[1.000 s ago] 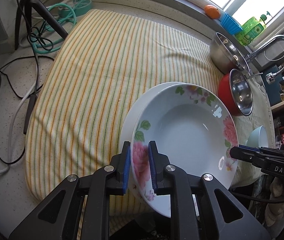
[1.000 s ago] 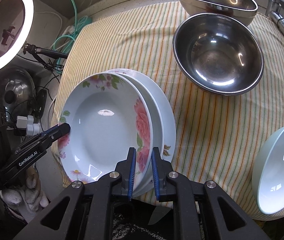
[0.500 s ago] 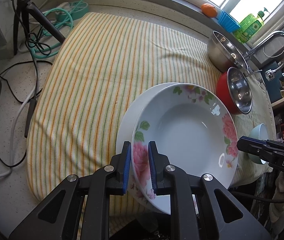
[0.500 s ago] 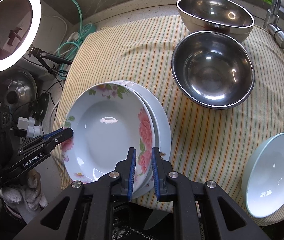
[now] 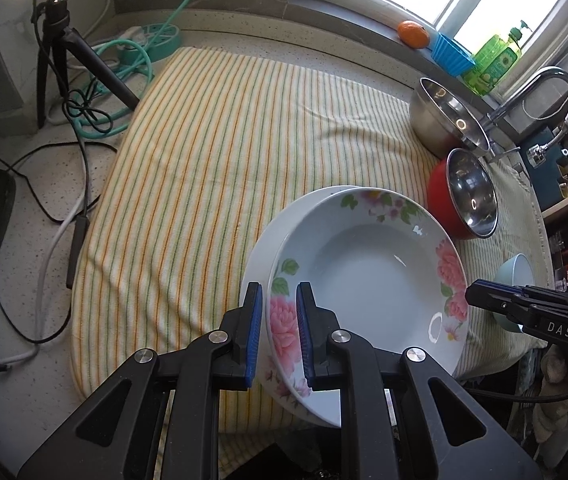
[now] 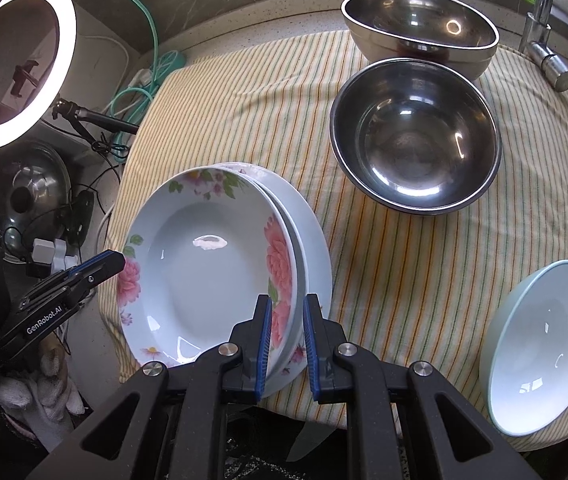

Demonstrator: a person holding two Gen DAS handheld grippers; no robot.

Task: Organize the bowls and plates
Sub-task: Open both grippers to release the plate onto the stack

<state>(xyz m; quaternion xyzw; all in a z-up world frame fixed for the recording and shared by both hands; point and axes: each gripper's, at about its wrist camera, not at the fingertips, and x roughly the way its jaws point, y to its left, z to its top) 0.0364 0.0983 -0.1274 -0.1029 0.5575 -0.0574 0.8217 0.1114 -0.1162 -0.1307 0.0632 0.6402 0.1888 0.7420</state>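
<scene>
My left gripper (image 5: 278, 326) is clamped on the near rim of the floral plate (image 5: 368, 284), and my right gripper (image 6: 287, 338) pinches the same plate's opposite rim; in the right wrist view it looks as if those blue pads also take in the plain white plate (image 6: 312, 248) underneath, though I can't be sure. The plate sits tilted over the white one at the front edge of a striped cloth (image 5: 212, 168) spread on a speckled counter (image 5: 24, 280). Left of the cloth lie cables, a tripod (image 5: 60, 52) and a green hose (image 5: 140, 60). The left wrist view alone shows the window sill with an orange (image 5: 414, 34), a green bottle (image 5: 496, 60) and the tap (image 5: 540, 88). The right wrist view alone shows the ring light (image 6: 20, 68) and looks straight into two steel bowls (image 6: 416, 136), with a pale bowl (image 6: 544, 348) leaning at the cloth's right edge. The wide middle of the cloth is open; the plates overhang its near edge.
</scene>
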